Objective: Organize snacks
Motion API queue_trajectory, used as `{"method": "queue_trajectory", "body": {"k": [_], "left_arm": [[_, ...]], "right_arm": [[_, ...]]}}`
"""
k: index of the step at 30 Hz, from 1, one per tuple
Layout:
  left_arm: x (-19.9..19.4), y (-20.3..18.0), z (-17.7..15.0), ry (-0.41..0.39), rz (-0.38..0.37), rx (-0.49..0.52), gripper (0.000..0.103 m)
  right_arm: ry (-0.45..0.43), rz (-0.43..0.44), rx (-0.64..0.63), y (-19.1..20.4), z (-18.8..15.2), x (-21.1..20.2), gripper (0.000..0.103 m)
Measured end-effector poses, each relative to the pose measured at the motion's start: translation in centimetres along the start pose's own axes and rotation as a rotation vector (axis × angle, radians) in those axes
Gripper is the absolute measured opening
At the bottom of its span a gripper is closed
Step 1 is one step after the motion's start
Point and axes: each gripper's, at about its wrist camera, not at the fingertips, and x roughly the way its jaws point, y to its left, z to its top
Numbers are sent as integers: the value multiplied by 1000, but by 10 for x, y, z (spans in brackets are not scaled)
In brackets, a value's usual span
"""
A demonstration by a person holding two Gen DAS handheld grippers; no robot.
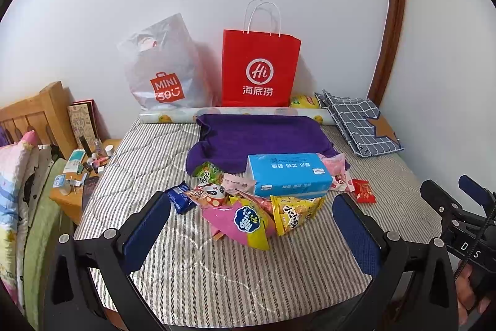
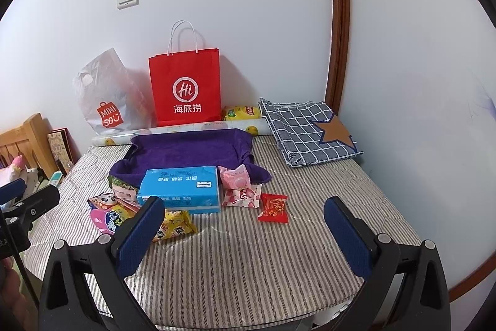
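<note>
On the striped mattress [image 1: 173,163], which fills most of both views, the snacks lie in a loose pile near the middle, just in front of a purple towel [image 1: 263,135]. Against the white wall behind stand a red paper bag [image 1: 259,67] and, beside it, a grey Miniso plastic bag [image 1: 161,67], with a roll of printed wrap [image 1: 167,115] lying along their feet. A folded checked cloth [image 2: 307,132] with a brown star sits at the far right corner.

A blue tissue pack [image 1: 286,172] rests on top of the pile, partly over the towel's edge. In front of it lie a pink and yellow bag [image 1: 245,222], a yellow packet [image 1: 294,213], a dark blue wrapper [image 1: 179,196] and a panda-printed packet [image 1: 214,194]. A small red packet [image 2: 273,207] lies apart to the right, near pink sweets [image 2: 238,186].

Only the left wrist view shows the wooden nightstand [image 1: 66,197] cluttered with small bottles, and the pillows beside it. The right wrist view shows the pink sweets and red packet clearly; from the left they are half hidden behind the tissue pack. A yellow bag [image 2: 241,113] behind the roll is mostly concealed in both.

The left gripper [image 1: 251,225] hovers over the mattress with its jaws spread wide and empty, framing the pile. The right gripper [image 2: 245,231] hangs likewise wide apart, holding nothing, its left finger [image 2: 139,234] covering part of the yellow packet. Each gripper shows only partly at the edge of the other's view.
</note>
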Motion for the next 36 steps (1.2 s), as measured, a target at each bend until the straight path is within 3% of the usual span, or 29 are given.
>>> {"method": "queue_trajectory", "body": {"k": [14, 22, 29, 36], "left_arm": [[27, -1, -8, 46, -2, 1, 103], [61, 9, -19, 120, 26, -10, 103], [96, 20, -31, 195, 53, -18, 103], [120, 38, -33, 233, 83, -24, 103]], "right_arm": [[72, -3, 23, -9, -10, 27, 103], [145, -51, 35, -19, -30, 61, 103], [193, -20, 30, -33, -49, 98, 103], [197, -11, 130, -61, -51, 138, 101]]}}
